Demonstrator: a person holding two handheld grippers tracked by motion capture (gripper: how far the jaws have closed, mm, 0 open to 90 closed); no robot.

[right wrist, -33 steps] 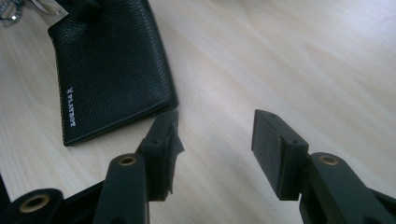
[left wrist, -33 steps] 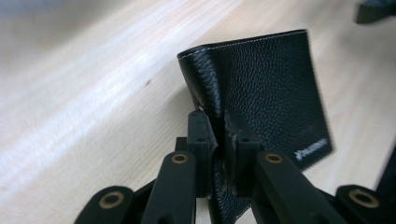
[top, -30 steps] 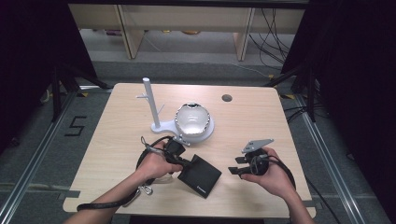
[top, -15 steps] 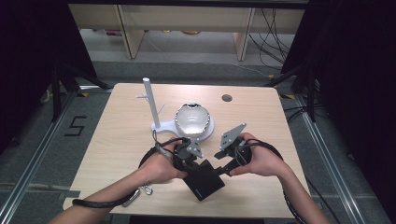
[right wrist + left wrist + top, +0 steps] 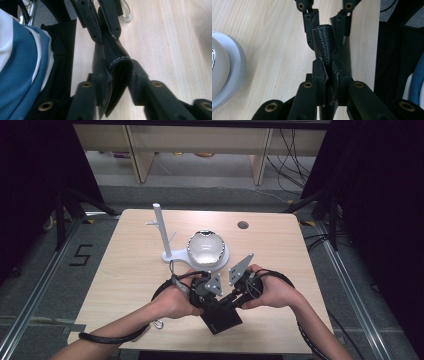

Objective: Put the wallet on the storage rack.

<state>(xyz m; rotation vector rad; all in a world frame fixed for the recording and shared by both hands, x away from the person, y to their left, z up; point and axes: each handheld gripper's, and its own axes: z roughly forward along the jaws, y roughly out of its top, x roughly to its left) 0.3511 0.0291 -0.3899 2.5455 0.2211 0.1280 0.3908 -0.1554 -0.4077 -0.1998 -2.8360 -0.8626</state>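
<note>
High view. We see the left gripper and the right gripper meeting over a black wallet near the front edge of the table. The wallet lies between and just below the 2 sets of jaws; a white stand and a shiny bowl on its white base sit well beyond them.

Left gripper view. Our left gripper has its jaws pressed onto the wallet's folded edge, the textured leather rising between them. The right gripper's jaws reach in from the far side, 1 on each flank of the fold.

Right gripper view. The right gripper straddles the wallet's stitched edge; its jaws stand slightly spread around the leather, near but not clearly clamping. The left gripper's jaws pinch the far end.

We judge the step to be a 2-handed hold on the lifted wallet, probably to open or pass it. The next move calls for the right jaws to close firmly before the left ones let go.
</note>
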